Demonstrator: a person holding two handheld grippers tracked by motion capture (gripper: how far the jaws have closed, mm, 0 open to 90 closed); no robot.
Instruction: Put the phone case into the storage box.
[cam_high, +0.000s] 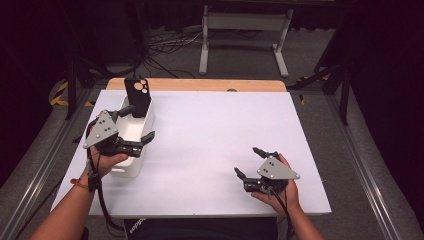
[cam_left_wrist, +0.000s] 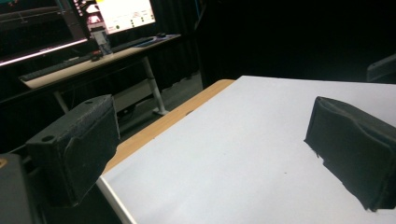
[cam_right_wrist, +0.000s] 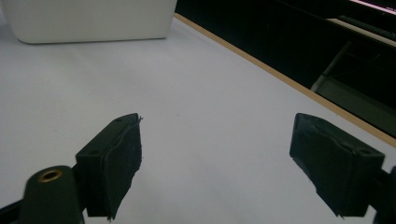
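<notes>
A black phone case (cam_high: 137, 97) with round camera cut-outs stands upright at the far end of a white bin (cam_high: 131, 169) on the left of the white table. My left gripper (cam_high: 140, 122) hovers over the bin just in front of the case, open, with nothing between its jaws. In the left gripper view the left gripper (cam_left_wrist: 215, 140) spans bare white table. My right gripper (cam_high: 247, 160) rests low near the front right of the table, open and empty. The right gripper view shows the right gripper (cam_right_wrist: 224, 158) wide apart, with the white bin (cam_right_wrist: 88, 18) far off at top left.
The white table top (cam_high: 220, 135) has a wooden strip (cam_high: 200, 84) along its far edge. Beyond it stand a white desk frame (cam_high: 245, 22) and floor cables (cam_high: 165, 47). A lit monitor (cam_left_wrist: 126, 14) on a desk (cam_left_wrist: 93, 60) shows in the left gripper view.
</notes>
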